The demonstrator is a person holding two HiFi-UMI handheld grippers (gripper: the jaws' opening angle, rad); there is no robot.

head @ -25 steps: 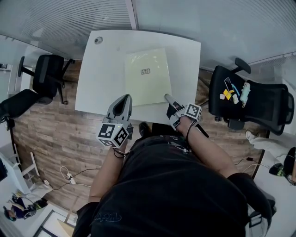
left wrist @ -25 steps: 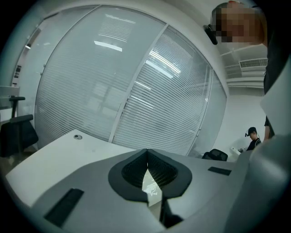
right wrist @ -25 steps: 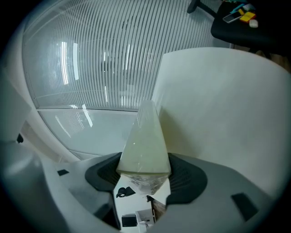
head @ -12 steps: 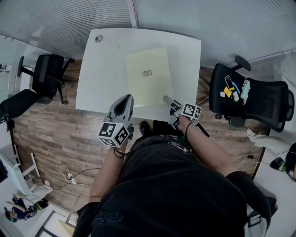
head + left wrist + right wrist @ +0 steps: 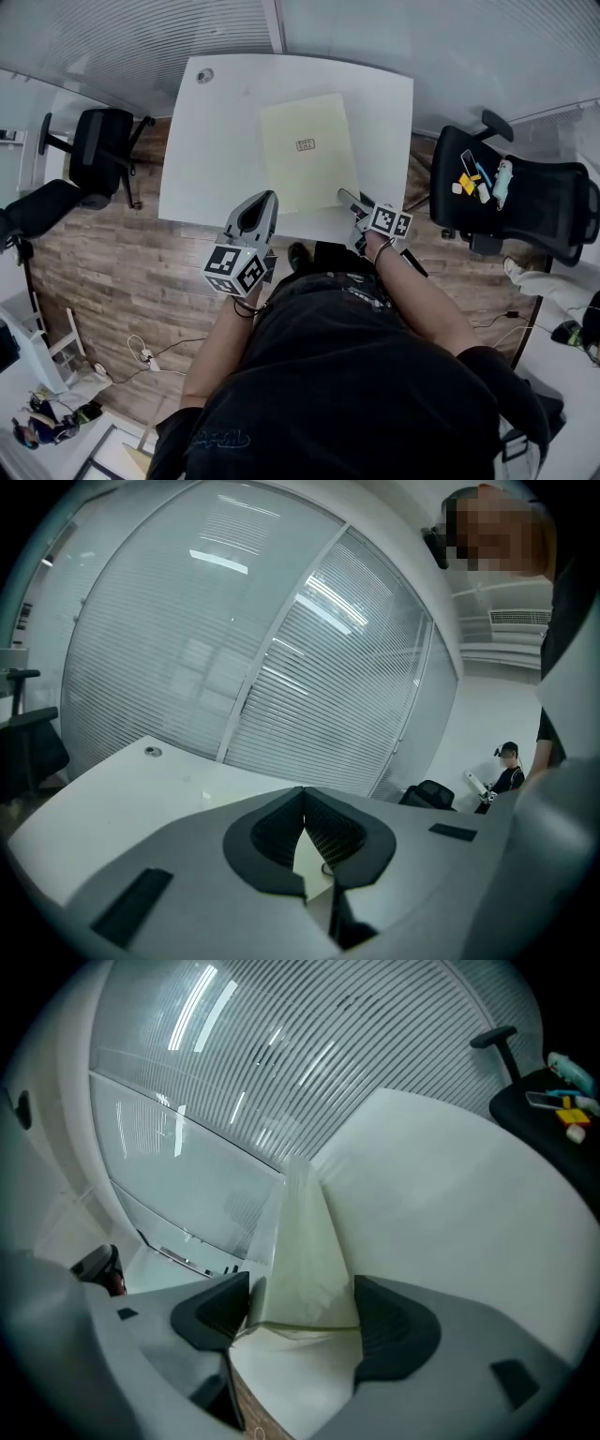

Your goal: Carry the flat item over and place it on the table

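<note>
On the white table (image 5: 216, 141) the pale yellow flat sheet (image 5: 307, 150) lies flat, right of centre, its near edge just short of the table's near edge, so the carrying looks done to me. My right gripper (image 5: 348, 197) sits at the sheet's near right corner. Its jaws have just been opening and stand wide apart, with the sheet's near edge between them but neither pad pressing on it, which I take as letting go so the sheet can settle. My left gripper (image 5: 264, 199) hovers to the left over the table's near edge, apart from the sheet, jaws closed tip to tip on nothing. I judge it is kept clear because this light sheet needs only one grip.
</note>
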